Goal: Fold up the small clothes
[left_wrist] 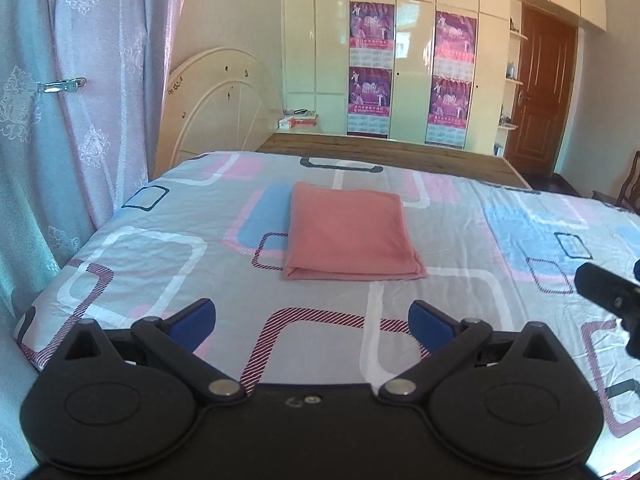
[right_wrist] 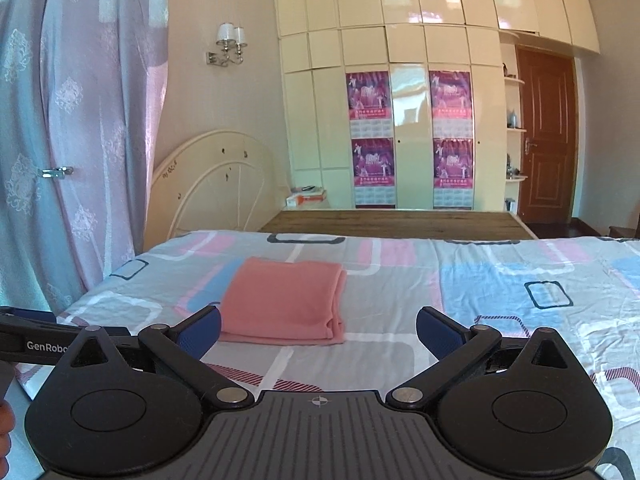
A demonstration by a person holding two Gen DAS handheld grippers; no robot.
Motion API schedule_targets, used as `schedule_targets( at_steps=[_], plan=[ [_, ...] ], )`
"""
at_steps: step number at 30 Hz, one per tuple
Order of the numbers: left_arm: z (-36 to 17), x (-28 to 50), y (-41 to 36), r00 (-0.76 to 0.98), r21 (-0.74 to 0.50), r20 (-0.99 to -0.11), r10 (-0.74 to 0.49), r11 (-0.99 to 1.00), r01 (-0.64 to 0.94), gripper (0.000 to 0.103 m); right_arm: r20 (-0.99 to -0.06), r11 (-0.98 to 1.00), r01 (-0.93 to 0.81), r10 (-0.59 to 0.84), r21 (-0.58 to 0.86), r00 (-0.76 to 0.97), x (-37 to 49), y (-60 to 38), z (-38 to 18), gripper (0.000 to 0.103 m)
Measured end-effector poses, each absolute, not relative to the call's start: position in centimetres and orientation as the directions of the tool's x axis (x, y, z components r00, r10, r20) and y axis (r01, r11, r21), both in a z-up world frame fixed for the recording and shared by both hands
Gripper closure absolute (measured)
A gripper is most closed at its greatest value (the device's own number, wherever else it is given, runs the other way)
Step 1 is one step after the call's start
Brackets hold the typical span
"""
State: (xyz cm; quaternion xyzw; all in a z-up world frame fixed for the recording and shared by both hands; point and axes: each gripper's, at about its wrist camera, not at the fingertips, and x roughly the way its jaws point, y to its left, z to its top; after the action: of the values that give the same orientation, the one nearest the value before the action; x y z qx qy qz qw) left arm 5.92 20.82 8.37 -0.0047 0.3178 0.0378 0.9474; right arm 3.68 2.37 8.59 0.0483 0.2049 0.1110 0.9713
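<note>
A pink cloth (left_wrist: 348, 238) lies folded into a neat rectangle on the patterned bedsheet (left_wrist: 160, 240). It also shows in the right wrist view (right_wrist: 286, 304), with its layered edges at the right. My left gripper (left_wrist: 312, 320) is open and empty, held above the sheet just short of the cloth's near edge. My right gripper (right_wrist: 318, 330) is open and empty, near the cloth's front right corner. Part of the right gripper (left_wrist: 612, 300) shows at the right edge of the left wrist view. The left gripper (right_wrist: 36, 338) shows at the left edge of the right wrist view.
A curtain (left_wrist: 60, 120) hangs along the bed's left side. A cream headboard (right_wrist: 212, 184) leans against the far wall. Bare wooden slats (right_wrist: 400, 224) lie beyond the sheet, then wardrobes with posters (right_wrist: 370, 136) and a brown door (right_wrist: 546, 136).
</note>
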Motion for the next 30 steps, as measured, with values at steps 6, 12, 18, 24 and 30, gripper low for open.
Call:
schedule_targets(
  at_steps=[6, 12, 18, 24, 30],
  plan=[
    [8.4, 5.5, 20.3, 0.796, 0.024, -0.600, 0.076, 0.997, -0.077, 0.001, -0.376, 0.971, -0.193, 0.233, 0.143, 0.897, 3.2, 1.9, 8.6, 0.001],
    [8.4, 5.3, 20.0, 0.793, 0.024, -0.605, 0.069, 0.997, -0.068, 0.001, -0.375, 0.970, -0.189, 0.233, 0.152, 0.897, 2.7, 1.5, 8.5, 0.001],
    [8.4, 5.2, 19.8, 0.793, 0.020, -0.606, 0.065, 0.998, -0.066, 0.001, -0.379, 0.969, -0.187, 0.235, 0.159, 0.895, 2.5, 1.2, 8.4, 0.001],
    [8.4, 5.2, 19.7, 0.794, 0.020, -0.605, 0.065, 0.998, -0.067, 0.001, -0.374, 0.970, -0.183, 0.230, 0.157, 0.898, 2.3, 1.0, 8.6, 0.001],
    [8.5, 5.1, 19.4, 0.798, 0.029, -0.598, 0.072, 0.997, -0.068, 0.001, -0.380, 0.973, -0.168, 0.216, 0.156, 0.899, 2.4, 0.9, 8.6, 0.001]
  ],
)
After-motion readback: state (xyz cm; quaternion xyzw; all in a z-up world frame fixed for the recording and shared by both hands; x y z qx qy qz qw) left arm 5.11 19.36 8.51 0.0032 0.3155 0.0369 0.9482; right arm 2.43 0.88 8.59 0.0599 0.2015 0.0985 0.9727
